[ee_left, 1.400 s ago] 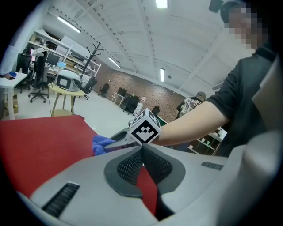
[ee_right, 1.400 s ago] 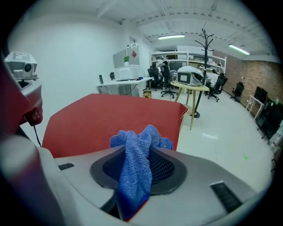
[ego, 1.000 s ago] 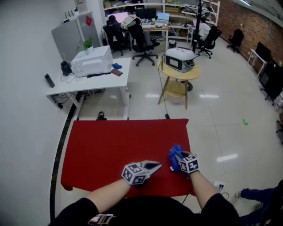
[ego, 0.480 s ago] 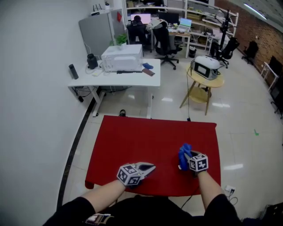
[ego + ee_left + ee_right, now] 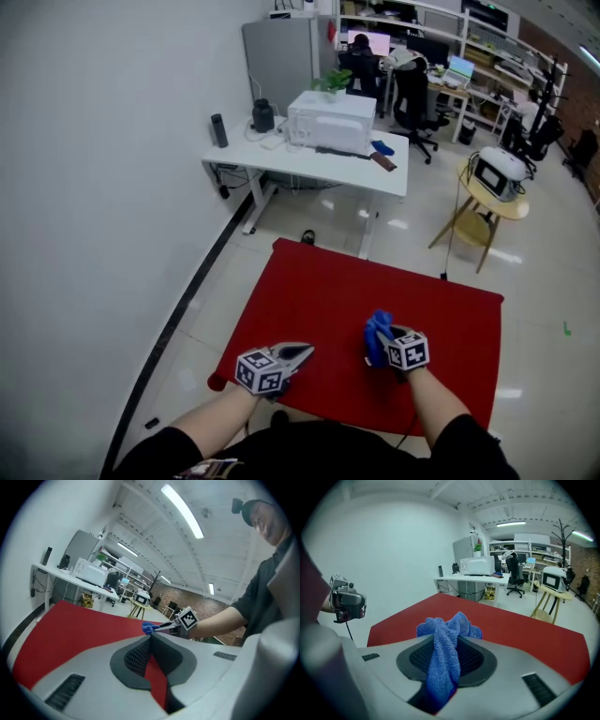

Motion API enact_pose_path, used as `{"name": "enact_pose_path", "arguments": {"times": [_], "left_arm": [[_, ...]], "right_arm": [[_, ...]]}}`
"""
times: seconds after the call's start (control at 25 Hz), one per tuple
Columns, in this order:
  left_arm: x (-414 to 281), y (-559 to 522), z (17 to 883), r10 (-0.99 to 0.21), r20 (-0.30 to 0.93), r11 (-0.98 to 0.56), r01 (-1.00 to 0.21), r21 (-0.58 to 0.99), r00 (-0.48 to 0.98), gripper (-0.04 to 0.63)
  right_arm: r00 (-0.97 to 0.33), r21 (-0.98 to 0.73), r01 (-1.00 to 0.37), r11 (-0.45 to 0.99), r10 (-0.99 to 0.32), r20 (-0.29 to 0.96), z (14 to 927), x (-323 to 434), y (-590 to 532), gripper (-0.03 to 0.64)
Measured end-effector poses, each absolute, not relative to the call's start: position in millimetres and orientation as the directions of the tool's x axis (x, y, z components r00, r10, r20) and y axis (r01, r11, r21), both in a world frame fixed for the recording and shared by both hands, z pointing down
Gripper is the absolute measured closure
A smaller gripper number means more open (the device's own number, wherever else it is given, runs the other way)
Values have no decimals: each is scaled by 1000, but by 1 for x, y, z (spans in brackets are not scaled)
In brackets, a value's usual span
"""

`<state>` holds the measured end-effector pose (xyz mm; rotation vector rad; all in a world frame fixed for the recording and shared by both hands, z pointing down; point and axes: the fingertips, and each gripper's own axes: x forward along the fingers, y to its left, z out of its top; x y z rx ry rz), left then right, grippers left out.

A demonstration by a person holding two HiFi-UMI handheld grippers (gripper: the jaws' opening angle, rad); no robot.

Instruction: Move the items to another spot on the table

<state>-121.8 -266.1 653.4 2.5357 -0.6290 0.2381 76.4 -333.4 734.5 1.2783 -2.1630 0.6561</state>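
A crumpled blue cloth (image 5: 377,334) hangs from my right gripper (image 5: 382,343), just above the red table (image 5: 375,286), near its front edge. In the right gripper view the jaws are shut on the blue cloth (image 5: 446,641), which bunches above the pads and drapes down between them. My left gripper (image 5: 302,352) hovers over the table's front left part, shut with nothing in it. In the left gripper view its tips (image 5: 151,638) meet, and the cloth (image 5: 147,628) shows beyond them in the right gripper (image 5: 157,627). The left gripper (image 5: 347,603) appears at the right gripper view's left.
A white desk (image 5: 309,159) carrying a white box-like machine (image 5: 330,120) stands beyond the table. A round wooden side table (image 5: 489,192) with a device is at the back right. Office chairs and desks fill the far room. A white wall runs along the left.
The head view has swung, so the table now sits further right in frame. Both grippers have shifted left along the table's front edge. The blue cloth stays in the right gripper.
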Motion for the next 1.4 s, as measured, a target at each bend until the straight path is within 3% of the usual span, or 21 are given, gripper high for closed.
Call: {"name": "enact_pose_path", "arguments": {"times": [0.24,0.48,0.8,1.04,1.24,1.4], "left_arm": [[-222,-278,660,-440,262,-706,-511,490,859,603],[-338,-268,672,-427,328,-697,-538,474,843,603],[-447,-266,670,-544,340,-605,-639,475,767,603],[-498,-274,666,-615,353,-539,-703,464,705,603],[-500,-272,668,-608,365,-532,-703,472,705,603],[-488,-271,666,-595,351,-548,-684,482,723,603]], "right_arm": [[-446,-138,-861,490,-596,668,743,-36,-372,502],[-455,-141,-853,503,-583,673,764,-155,-421,502],[-464,-122,-824,554,-535,706,795,-289,-476,502],[-459,-109,-812,574,-513,725,819,-339,-484,498],[-459,-100,-809,579,-516,724,824,-344,-489,468],[-478,-111,-806,582,-529,701,810,-338,-484,363]]}}
